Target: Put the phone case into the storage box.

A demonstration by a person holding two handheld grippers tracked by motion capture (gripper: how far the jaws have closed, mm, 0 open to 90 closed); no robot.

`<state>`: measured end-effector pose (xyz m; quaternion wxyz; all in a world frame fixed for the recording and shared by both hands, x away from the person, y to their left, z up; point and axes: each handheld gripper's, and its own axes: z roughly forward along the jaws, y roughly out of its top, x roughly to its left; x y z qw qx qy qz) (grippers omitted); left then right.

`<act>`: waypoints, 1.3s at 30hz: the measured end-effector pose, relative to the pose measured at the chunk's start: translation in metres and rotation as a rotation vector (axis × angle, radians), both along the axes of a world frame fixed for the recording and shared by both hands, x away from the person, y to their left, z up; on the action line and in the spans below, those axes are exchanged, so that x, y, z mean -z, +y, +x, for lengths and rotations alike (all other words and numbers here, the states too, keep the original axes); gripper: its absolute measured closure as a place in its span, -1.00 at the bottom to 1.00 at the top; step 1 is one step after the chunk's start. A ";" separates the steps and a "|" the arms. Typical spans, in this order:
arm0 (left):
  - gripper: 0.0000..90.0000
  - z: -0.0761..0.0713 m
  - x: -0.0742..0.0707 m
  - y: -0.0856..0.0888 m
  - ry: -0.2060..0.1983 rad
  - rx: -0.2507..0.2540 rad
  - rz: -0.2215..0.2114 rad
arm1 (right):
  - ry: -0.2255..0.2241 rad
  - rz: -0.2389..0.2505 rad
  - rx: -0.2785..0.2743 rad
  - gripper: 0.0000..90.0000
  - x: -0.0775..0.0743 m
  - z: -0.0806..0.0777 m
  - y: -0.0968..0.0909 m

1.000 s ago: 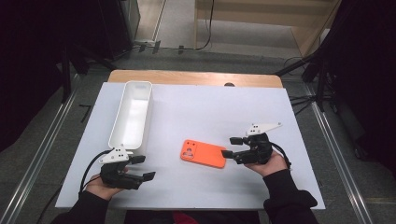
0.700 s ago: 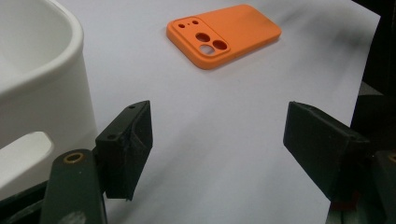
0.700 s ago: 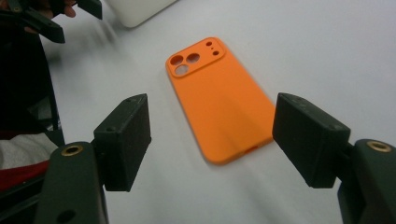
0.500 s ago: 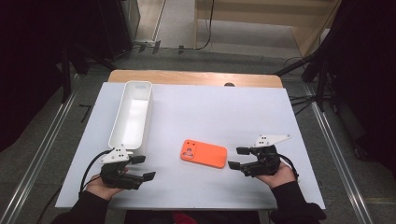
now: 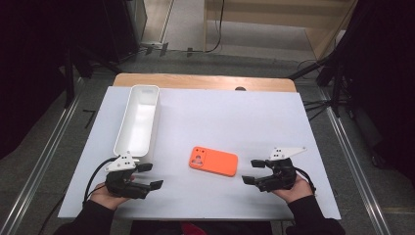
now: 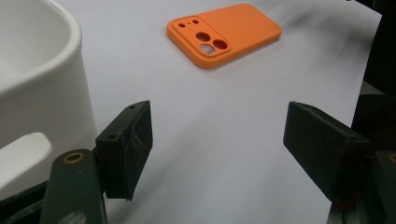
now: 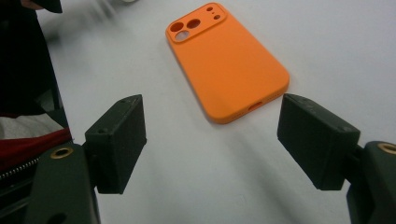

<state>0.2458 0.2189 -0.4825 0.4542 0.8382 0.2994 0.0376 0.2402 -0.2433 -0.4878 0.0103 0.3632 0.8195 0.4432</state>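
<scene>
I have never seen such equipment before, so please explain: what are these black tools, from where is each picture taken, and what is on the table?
A person holds a handheld tool with a two-jaw claw in each hand: the left claw and the right claw. One camera looks down from above; one camera rides on each claw, looking along its black jaws. On the white table sheet lie a flat orange silicone phone case, camera holes upward, and a long white plastic tray. Both claws are open and hold nothing; the right claw's jaws have just been opening.
</scene>
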 end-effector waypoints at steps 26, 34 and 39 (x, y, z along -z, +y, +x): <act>-0.46 -0.002 -0.001 -0.003 -0.018 0.023 -0.007 | -0.044 0.017 -0.026 -0.55 -0.010 0.026 0.011; -0.46 -0.002 -0.001 -0.003 -0.018 0.024 -0.008 | -0.057 0.023 -0.041 -0.55 -0.016 0.034 0.014; -0.46 -0.002 -0.001 -0.004 -0.020 0.026 -0.005 | -0.055 0.020 -0.063 -0.55 -0.019 0.040 0.020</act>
